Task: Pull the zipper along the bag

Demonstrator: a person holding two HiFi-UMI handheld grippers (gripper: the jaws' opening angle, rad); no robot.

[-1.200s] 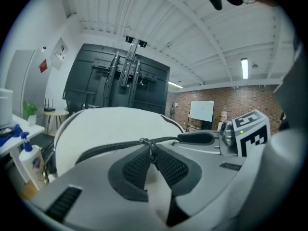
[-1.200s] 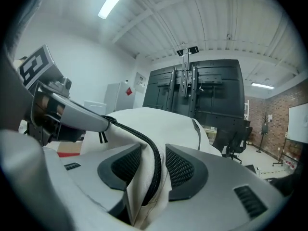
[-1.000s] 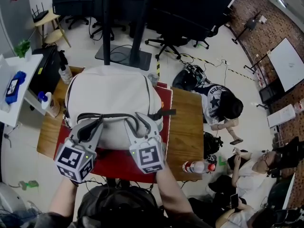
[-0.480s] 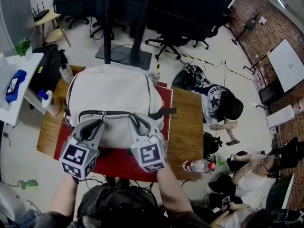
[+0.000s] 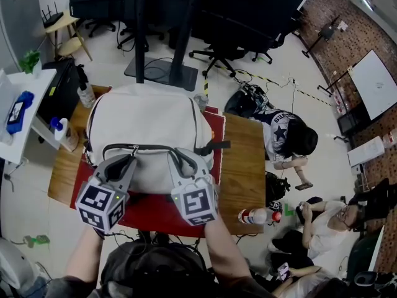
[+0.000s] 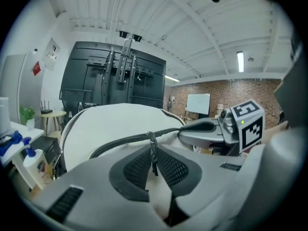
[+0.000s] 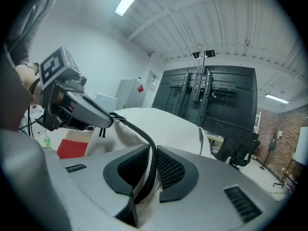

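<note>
As seen from the head view, the white bag (image 5: 146,123) is laid on a red mat (image 5: 155,210) on the table (image 5: 245,160), and both the left gripper (image 5: 127,161) and the right gripper (image 5: 176,156) are set on its dark zipper (image 5: 155,148) at the near side. From the left gripper view, the pull (image 6: 153,154) is seen pinched between that gripper's nearly closed jaws, hanging from the zipper. From the right gripper view, the jaws, which have just been closing, are seen clamped on the zipper's edge, with the left gripper just beyond along the same line
</note>
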